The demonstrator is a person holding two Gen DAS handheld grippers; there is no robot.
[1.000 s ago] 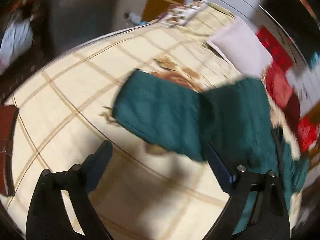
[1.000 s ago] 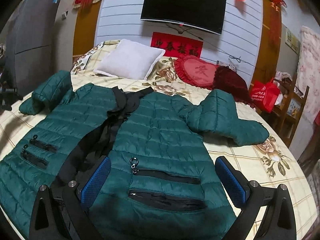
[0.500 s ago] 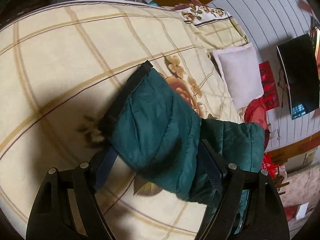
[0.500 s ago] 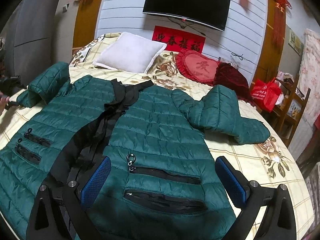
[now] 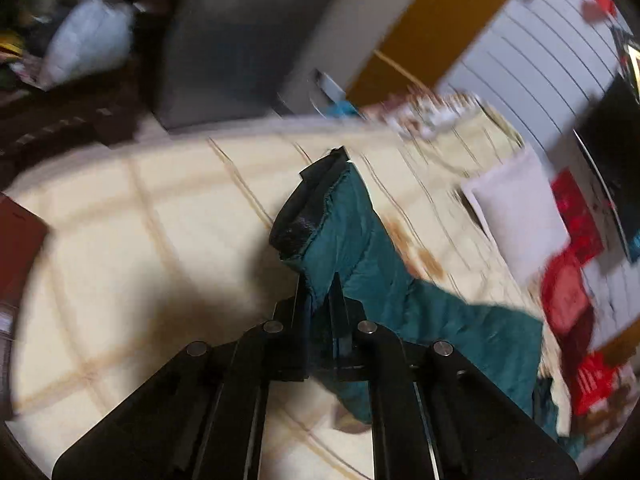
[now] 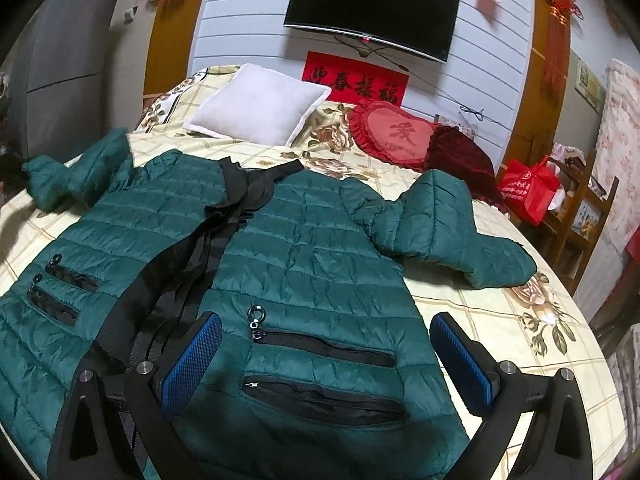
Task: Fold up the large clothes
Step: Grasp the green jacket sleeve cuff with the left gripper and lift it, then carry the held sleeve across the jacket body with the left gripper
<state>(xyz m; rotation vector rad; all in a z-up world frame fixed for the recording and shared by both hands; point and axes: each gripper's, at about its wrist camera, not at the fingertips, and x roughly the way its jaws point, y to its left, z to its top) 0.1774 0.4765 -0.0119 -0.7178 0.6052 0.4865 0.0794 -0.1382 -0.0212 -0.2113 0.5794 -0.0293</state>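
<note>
Here the left gripper (image 5: 320, 292) is clamped on the jacket's (image 6: 304, 248) sleeve (image 5: 344, 232), probably to fold it inward; the right gripper (image 6: 326, 354) hovers, fingers apart, over the jacket spread on the bed (image 6: 500, 308).

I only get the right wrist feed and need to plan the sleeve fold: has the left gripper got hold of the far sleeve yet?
Observer: Yes, the left gripper is shut on the sleeve just behind its black cuff.
Operator: Is the cuff lifted?
Observer: It stands raised above the bedspread, with a shadow beneath.
Operator: And my gripper?
Observer: The right gripper is open over the jacket hem, holding nothing.
</note>
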